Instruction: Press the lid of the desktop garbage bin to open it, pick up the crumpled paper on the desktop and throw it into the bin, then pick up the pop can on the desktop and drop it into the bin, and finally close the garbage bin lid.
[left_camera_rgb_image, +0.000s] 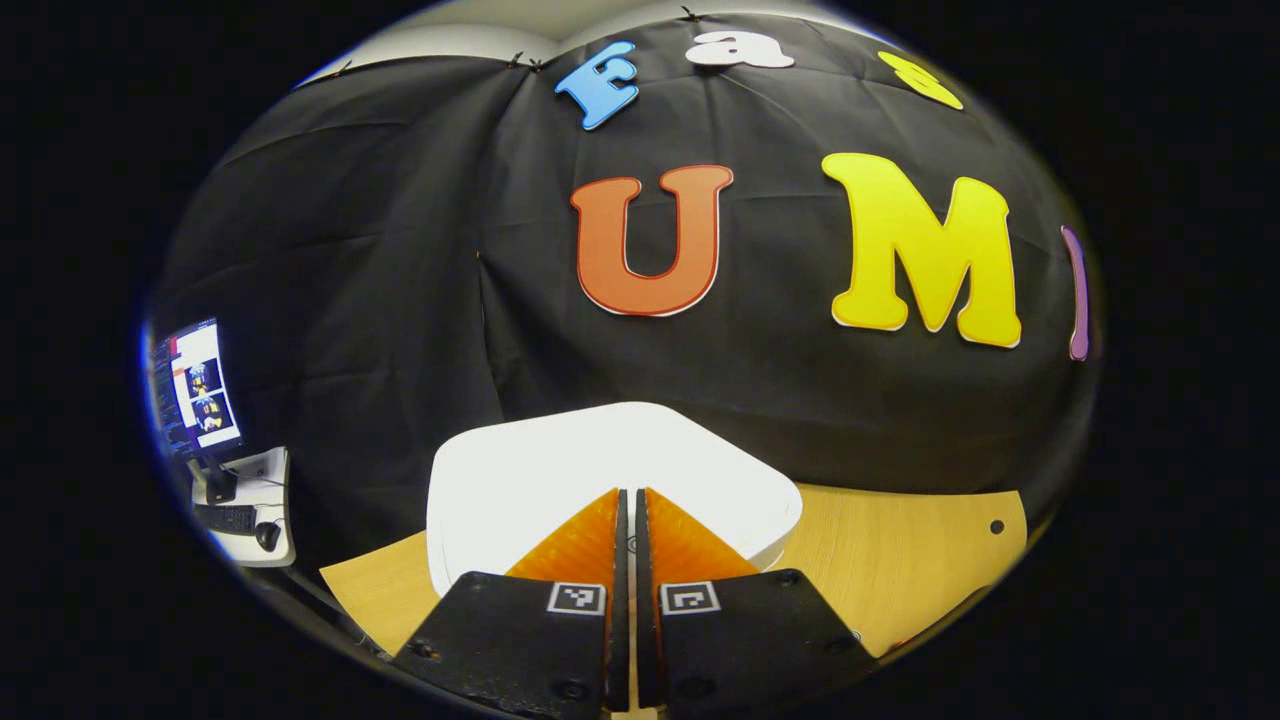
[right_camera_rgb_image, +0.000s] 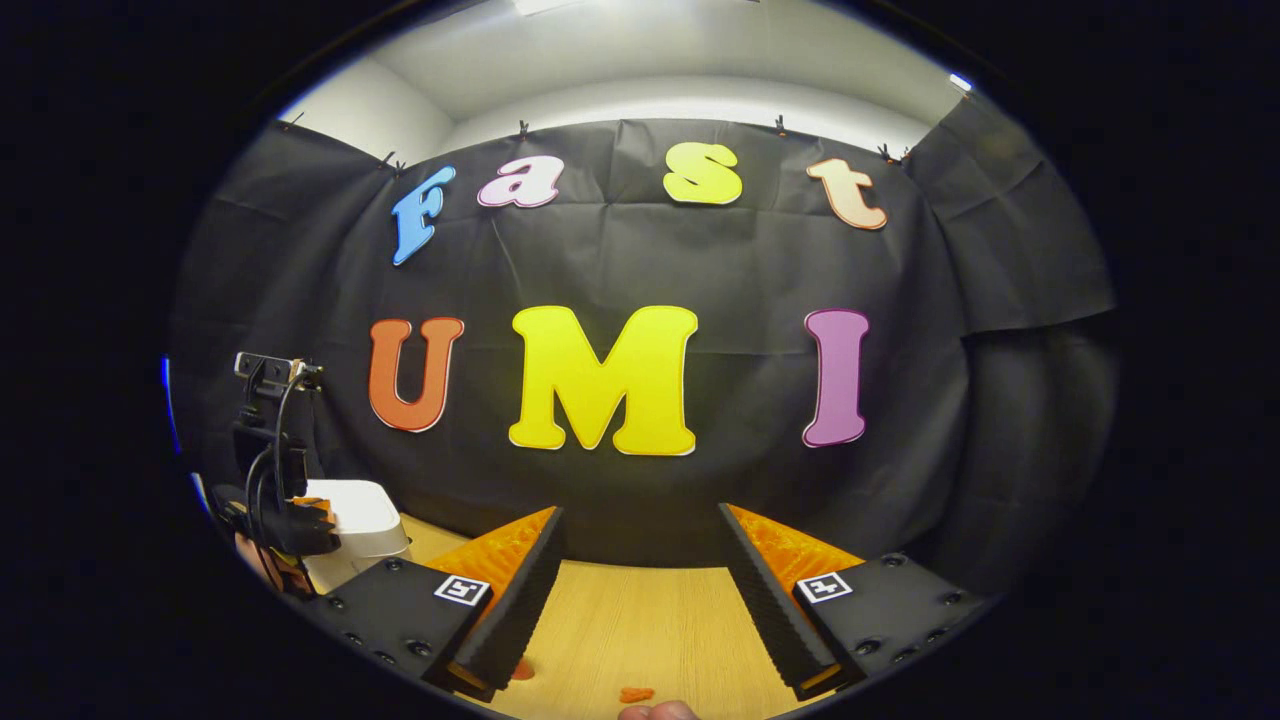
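Presently, bin lid (left_camera_rgb_image: 600, 470): I judge it rigid, slick plastic; press its flat top.
Left gripper (left_camera_rgb_image: 630, 520): fingers together.
Right gripper (right_camera_rgb_image: 640, 560): fingers apart, empty.

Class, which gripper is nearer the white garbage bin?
Left. The left gripper, fingers closed, sits right over the garbage bin lid. The right gripper, open, hangs over bare desktop, well off to the bin's side.

a recording booth in a lab is shown: black cloth (right_camera_rgb_image: 700, 270) is clipped up as a wall well beyond the jaws, a light wooden desktop (right_camera_rgb_image: 640, 620) lies below them, and a lit monitor (left_camera_rgb_image: 197, 388) with keyboard (left_camera_rgb_image: 226, 518) and mouse (left_camera_rgb_image: 267, 535) is seen far off to the side.
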